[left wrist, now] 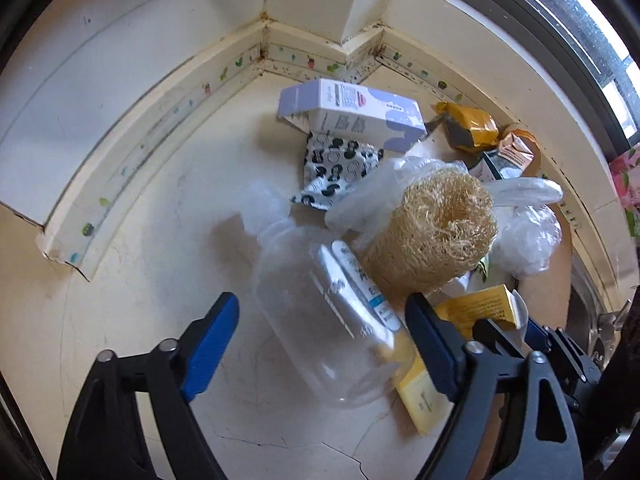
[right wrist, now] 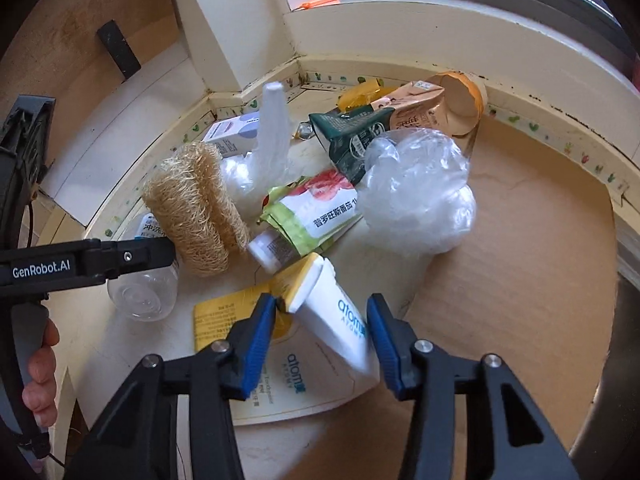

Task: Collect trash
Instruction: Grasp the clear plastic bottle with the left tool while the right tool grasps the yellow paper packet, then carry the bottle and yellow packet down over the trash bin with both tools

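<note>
Trash pile: 1 loofah, 1 clear bottle, 2 grippers.

Bright daylight from the window, soft shadows, strong fisheye bending, dark vignetted corners, slight blur

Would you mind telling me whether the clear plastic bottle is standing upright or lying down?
Lying down: the clear plastic bottle rests on its side on the floor.

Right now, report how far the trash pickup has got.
Done: nothing looks collected yet. In hand: left gripper straddles the clear plastic bottle, right gripper straddles the white toothpaste tube; neither clearly clamped. Left: loofah, crumpled plastic bag, tomato packet lie on the floor.
</note>
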`<state>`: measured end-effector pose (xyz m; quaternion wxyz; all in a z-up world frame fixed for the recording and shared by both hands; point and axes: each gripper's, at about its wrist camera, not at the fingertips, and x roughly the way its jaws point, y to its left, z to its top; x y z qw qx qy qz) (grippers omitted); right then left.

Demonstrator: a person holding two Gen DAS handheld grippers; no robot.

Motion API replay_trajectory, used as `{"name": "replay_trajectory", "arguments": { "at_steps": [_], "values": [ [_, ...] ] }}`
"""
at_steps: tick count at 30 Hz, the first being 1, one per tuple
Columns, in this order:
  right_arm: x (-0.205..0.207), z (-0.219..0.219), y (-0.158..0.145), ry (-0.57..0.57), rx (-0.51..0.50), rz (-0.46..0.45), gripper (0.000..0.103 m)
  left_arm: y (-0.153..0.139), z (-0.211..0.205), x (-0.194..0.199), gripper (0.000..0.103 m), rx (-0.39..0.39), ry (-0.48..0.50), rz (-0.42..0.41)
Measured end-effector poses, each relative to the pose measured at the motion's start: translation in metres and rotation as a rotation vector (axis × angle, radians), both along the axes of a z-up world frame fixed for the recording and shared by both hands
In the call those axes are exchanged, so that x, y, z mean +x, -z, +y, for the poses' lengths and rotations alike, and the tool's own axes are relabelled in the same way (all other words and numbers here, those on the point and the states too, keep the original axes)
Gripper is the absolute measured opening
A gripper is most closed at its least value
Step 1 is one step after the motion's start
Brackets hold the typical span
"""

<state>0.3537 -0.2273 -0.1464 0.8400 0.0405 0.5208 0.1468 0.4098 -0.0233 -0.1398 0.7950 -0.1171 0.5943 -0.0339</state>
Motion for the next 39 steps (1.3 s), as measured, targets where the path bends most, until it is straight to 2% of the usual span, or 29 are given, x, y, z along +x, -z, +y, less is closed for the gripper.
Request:
{"name": "replay_trajectory", "arguments": {
  "at_steps": [3, 12, 15, 16, 29, 39],
  "values": [
    [-0.003, 0.004, -0.003, -0.016, -0.007, -0.005, 0.047, 0.001, -0.001, -0.005, 0.068, -0.020, 0.011, 0.011],
    [-0.020, 0.004, -0.015, -0.033, 0.036, -0.013, 0.043, -0.007, 0.003, -0.029, 0.064, 0.000, 0.018, -0.025],
    [-0.028, 0.004, -0.021, -0.044, 0.044, -0.018, 0.038, -0.018, 0.007, -0.044, 0.062, -0.014, 0.019, -0.046],
    [-0.031, 0.004, -0.022, -0.048, 0.044, -0.017, 0.033, -0.022, 0.009, -0.049, 0.062, -0.016, 0.021, -0.053],
    [-0.091, 0.013, -0.061, -0.083, 0.037, -0.074, 0.032, -0.073, 0.011, -0.134, 0.058, -0.034, 0.091, -0.158],
    [-0.173, 0.022, -0.093, -0.046, 0.011, -0.090, 0.032, -0.112, 0.030, -0.229, 0.057, -0.040, 0.168, -0.229]
  ]
}}
